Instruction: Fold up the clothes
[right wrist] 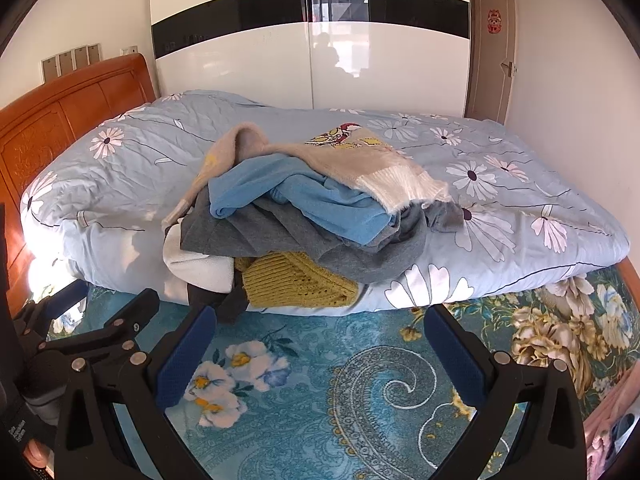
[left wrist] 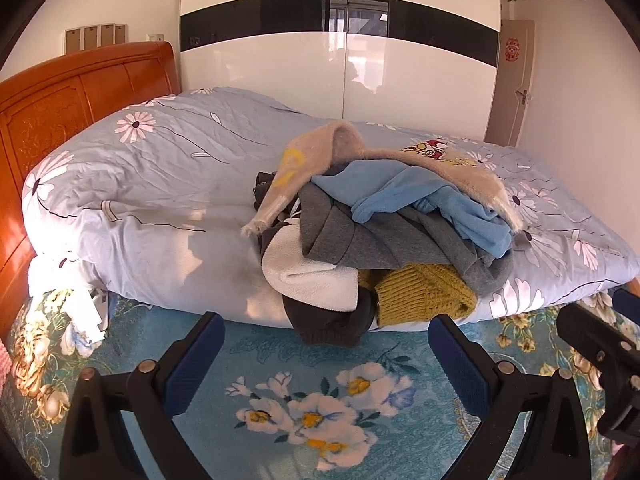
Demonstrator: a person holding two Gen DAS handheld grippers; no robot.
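A heap of clothes lies on a folded light-blue floral quilt (left wrist: 160,168) on the bed. On top is a fuzzy beige sweater (left wrist: 360,152), under it a blue fleece garment (left wrist: 420,200), a grey garment (left wrist: 360,236), a white fleece piece (left wrist: 312,276), a mustard knit (left wrist: 420,292) and a dark garment (left wrist: 328,320). The same heap shows in the right wrist view, with the beige sweater (right wrist: 340,160), blue fleece (right wrist: 304,200) and mustard knit (right wrist: 296,280). My left gripper (left wrist: 326,336) is open and empty, just short of the heap. My right gripper (right wrist: 320,328) is open and empty, also just short of it.
A teal floral bedspread (left wrist: 300,400) covers the near part of the bed. An orange wooden headboard (left wrist: 60,100) stands at the left. A white wardrobe (left wrist: 340,60) and a door (left wrist: 516,80) are behind. The right gripper's body (left wrist: 600,360) shows at the left view's right edge.
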